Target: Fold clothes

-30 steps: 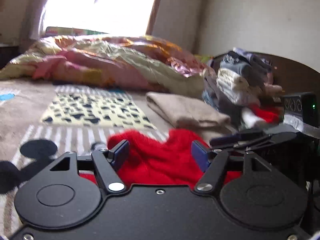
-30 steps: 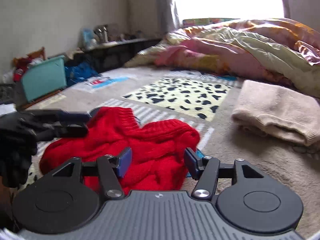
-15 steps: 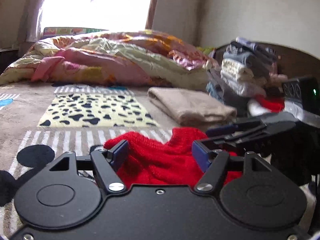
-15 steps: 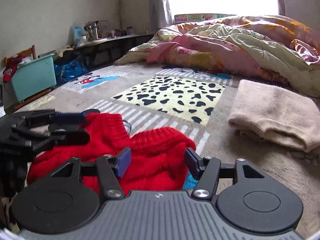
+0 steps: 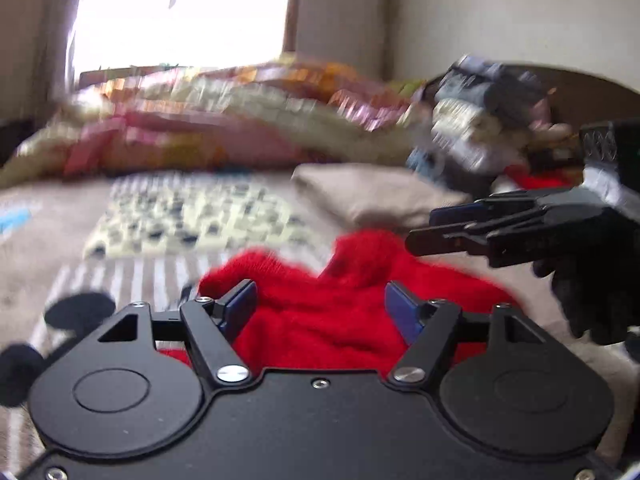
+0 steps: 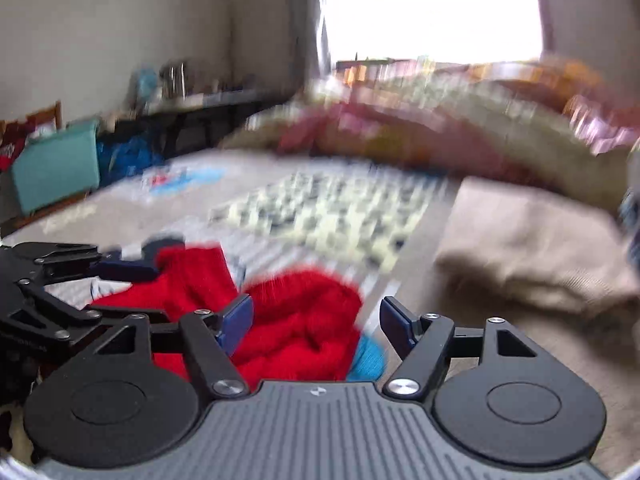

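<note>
- Red knit sweater (image 5: 340, 304): lies crumpled in a loose heap on the patterned bed cover (image 5: 48, 216), directly ahead of both grippers; no clean fold line shows, so this garment is judged unfolded.
- Left gripper (image 5: 320, 306): fingers spread wide and empty, hovering just above the near edge of the sweater; whether a pad touches the knit cannot be told.
- Right gripper (image 6: 316, 322): fingers likewise parted and holding nothing, poised over the sweater's right lobe, with a patch of blue print on the cover showing between cloth and gripper.
- Each gripper appears in the other's view, at the sweater's opposite flank; both sit close to the cloth.
- Beige folded garment (image 6: 532, 256): rests flat on the bed beyond the sweater, apart from it; judged a finished piece.
- Stack of folded clothes (image 5: 488, 120): piled at the headboard side, blurred; probably further completed items.
- Rumpled quilt (image 5: 224, 120): lies across the far bed under the window.
- Progress, as a judgement: some garments done; the red sweater remains, needing to be grasped, spread flat and folded.
</note>
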### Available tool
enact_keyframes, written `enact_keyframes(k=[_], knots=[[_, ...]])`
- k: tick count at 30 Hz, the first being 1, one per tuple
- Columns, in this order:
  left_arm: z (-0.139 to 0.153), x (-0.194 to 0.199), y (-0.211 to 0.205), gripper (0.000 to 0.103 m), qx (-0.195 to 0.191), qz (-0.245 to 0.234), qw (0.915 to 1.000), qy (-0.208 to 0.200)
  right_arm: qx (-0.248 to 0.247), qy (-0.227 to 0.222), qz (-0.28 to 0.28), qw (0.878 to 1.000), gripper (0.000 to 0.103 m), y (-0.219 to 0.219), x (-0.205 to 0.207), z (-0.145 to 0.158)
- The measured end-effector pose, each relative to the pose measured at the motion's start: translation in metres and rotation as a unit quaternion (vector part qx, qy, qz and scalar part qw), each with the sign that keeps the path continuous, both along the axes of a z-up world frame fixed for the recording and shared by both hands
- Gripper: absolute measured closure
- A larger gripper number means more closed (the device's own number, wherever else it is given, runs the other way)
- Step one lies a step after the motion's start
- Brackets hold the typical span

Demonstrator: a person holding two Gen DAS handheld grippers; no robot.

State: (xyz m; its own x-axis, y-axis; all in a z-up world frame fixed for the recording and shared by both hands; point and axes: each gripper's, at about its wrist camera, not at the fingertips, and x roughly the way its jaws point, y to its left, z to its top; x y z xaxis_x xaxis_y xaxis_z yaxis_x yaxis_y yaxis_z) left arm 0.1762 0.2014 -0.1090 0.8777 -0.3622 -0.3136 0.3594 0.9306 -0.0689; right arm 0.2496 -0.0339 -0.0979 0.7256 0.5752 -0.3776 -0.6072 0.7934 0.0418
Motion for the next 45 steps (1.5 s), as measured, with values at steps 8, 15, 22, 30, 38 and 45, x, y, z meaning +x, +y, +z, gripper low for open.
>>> enact_keyframes(k=[8,15,22,30,38,45], knots=[[-0.013,-0.039,-0.021,0.064,0.095,-0.036,0.9947,-0.020,-0.012,-0.034,0.097,0.995,0.047,-0.011,-0.061,-0.023],[-0.038,-0.032,-0.016,0.062,0.097,-0.043,0.9943,0.011,-0.024,-0.002,0.103,0.994,0.046,-0.008,-0.058,-0.044],[-0.033,-0.032,-0.018,0.062,0.104,-0.048,0.9932,0.019,-0.057,-0.005,0.094,0.994,0.046,0.001,-0.064,-0.039],[0.007,-0.030,-0.012,0.061,0.067,0.006,0.9973,-0.030,-0.048,-0.015,0.082,0.995,0.047,-0.003,-0.065,0.001],[0.003,0.027,-0.012,0.039,0.051,0.004,0.9981,-0.034,-0.046,-0.017,0.080,0.996,0.047,0.023,-0.007,-0.003],[-0.024,0.048,-0.004,0.039,0.047,-0.016,0.9983,0.031,-0.020,0.025,0.114,0.993,0.040,0.021,0.030,-0.035]])
